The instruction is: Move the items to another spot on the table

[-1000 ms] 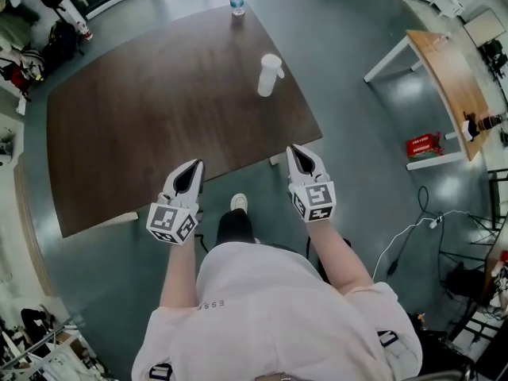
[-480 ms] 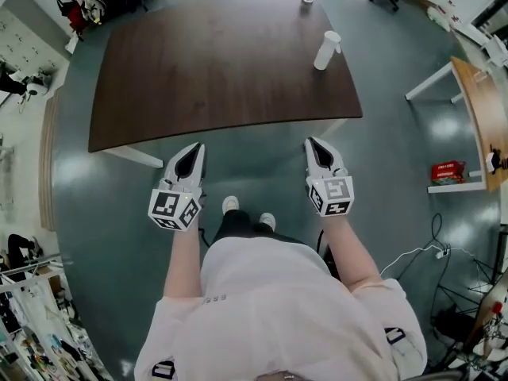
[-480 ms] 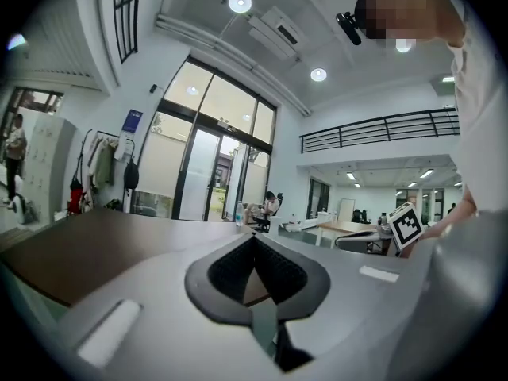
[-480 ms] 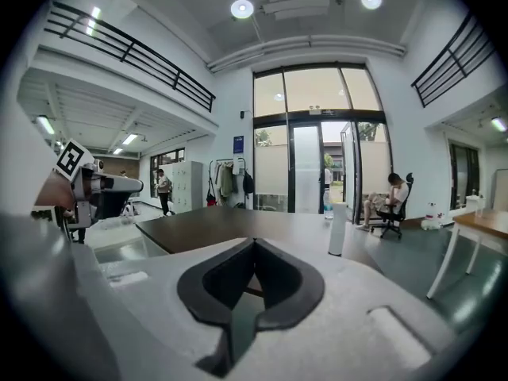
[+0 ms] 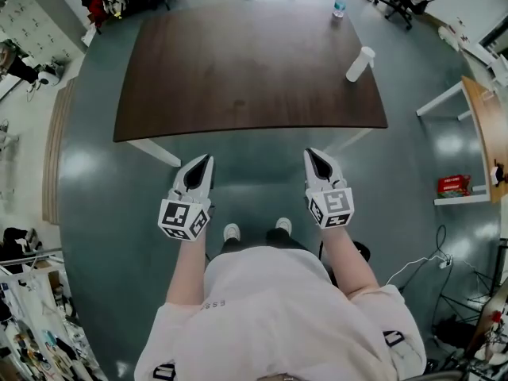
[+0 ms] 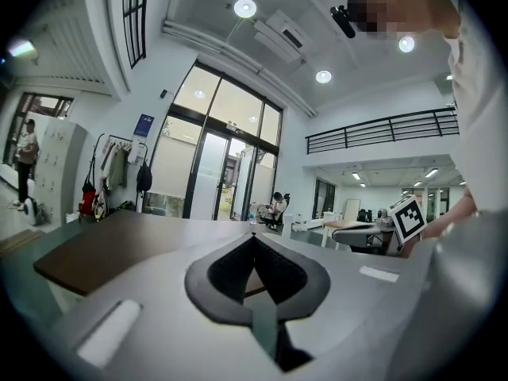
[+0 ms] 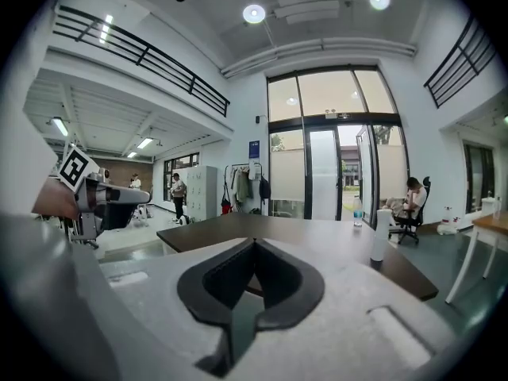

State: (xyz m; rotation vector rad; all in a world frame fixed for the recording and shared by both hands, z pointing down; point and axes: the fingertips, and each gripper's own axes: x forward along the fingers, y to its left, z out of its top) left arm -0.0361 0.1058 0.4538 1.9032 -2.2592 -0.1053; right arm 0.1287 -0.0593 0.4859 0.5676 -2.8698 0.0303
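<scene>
1. Dark brown wood tops the table (image 5: 238, 70) ahead of the person. A white cup (image 5: 359, 63) stands near its right edge and a water bottle (image 5: 340, 2) at its far right corner.
2. The left gripper (image 5: 205, 161) and right gripper (image 5: 311, 155) hang over the floor, short of the table's near edge. Each has its jaws pressed together on nothing.
3. Both items are tall, narrow and close to an edge. Jaws arriving closed would likely tip one over or push it off the table.
4. Both items sit well apart from the left gripper, so a stretched reach could clip the cup.
5. A red box (image 5: 453, 185) and a floor cable (image 5: 413, 248) lie off to the right. Only tabletop lies between the right gripper and the cup.
</scene>
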